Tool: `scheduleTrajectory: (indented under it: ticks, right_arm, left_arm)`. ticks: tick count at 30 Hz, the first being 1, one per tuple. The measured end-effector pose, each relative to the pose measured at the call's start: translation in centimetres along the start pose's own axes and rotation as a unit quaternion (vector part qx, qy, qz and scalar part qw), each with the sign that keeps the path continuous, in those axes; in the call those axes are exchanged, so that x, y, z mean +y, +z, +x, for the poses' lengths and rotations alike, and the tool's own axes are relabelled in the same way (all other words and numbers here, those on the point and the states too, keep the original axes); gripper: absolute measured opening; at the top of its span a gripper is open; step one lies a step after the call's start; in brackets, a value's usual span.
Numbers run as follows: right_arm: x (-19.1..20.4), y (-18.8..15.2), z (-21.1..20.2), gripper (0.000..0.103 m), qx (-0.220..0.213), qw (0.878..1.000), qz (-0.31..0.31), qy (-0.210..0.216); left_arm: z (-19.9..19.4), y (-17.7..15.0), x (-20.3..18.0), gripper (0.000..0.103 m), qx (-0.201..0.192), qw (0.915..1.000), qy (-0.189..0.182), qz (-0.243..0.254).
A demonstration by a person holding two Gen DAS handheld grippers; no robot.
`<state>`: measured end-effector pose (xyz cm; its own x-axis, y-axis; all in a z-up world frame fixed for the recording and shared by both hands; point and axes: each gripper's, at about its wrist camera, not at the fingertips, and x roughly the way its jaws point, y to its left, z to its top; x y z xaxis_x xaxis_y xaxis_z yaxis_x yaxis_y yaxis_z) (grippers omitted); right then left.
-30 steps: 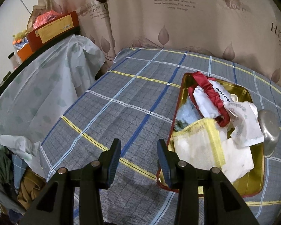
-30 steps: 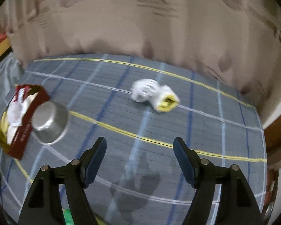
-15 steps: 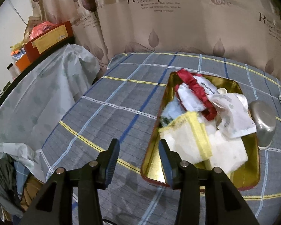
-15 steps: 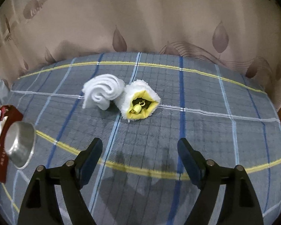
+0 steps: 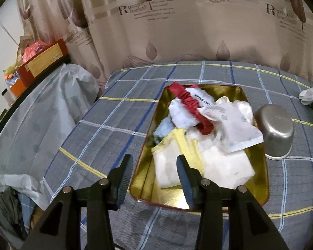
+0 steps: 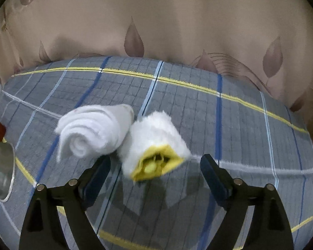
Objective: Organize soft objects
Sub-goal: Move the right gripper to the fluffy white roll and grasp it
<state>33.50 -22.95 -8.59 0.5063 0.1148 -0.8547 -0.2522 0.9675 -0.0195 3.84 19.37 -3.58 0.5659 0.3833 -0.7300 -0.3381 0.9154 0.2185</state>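
A gold tray (image 5: 254, 195) with a red rim lies on the grey plaid cloth and holds a heap of soft items: a red scrunchie (image 5: 189, 106), white cloths and a yellow-edged cloth (image 5: 173, 158). My left gripper (image 5: 154, 179) is open and empty, hovering at the tray's near left corner. In the right wrist view, a rolled white towel (image 6: 94, 131) and a fluffy white roll with a yellow inside (image 6: 154, 148) lie side by side, touching. My right gripper (image 6: 155, 175) is open wide, its fingers flanking the near end of the yellow-lined roll.
An upturned steel bowl (image 5: 276, 132) stands against the tray's right side; its edge shows in the right wrist view (image 6: 0, 177). A curtain (image 5: 177, 20) hangs behind the table. A plastic-covered surface (image 5: 31, 114) with boxes (image 5: 39, 62) lies to the left.
My right gripper has moved forward to the two rolls, which now lie close between its fingers. My left gripper has shifted right towards the tray.
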Motion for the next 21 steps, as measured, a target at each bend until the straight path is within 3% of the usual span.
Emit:
scheduleTrajectory:
  ticks: [4, 8, 12, 21]
  right_arm:
    - [0.1, 1.0, 0.8, 0.084, -0.004, 1.000, -0.007, -0.003]
    - [0.3, 1.2, 1.3, 0.056, 0.001, 1.000, -0.008, 0.021]
    - [0.3, 0.3, 0.7, 0.046, -0.010, 0.999, 0.009, 0.032]
    - [-2.0, -3.4, -3.3, 0.041, -0.025, 0.998, 0.051, 0.029]
  left_arm:
    - [0.3, 0.4, -0.7, 0.044, 0.007, 0.9999, -0.008, 0.002]
    - [0.5, 0.7, -1.0, 0.044, 0.010, 0.9998, -0.016, -0.003]
    - [0.6, 1.0, -1.2, 0.044, 0.009, 0.9997, -0.023, -0.008]
    - [0.4, 1.5, -3.7, 0.044, 0.006, 0.9990, -0.042, 0.013]
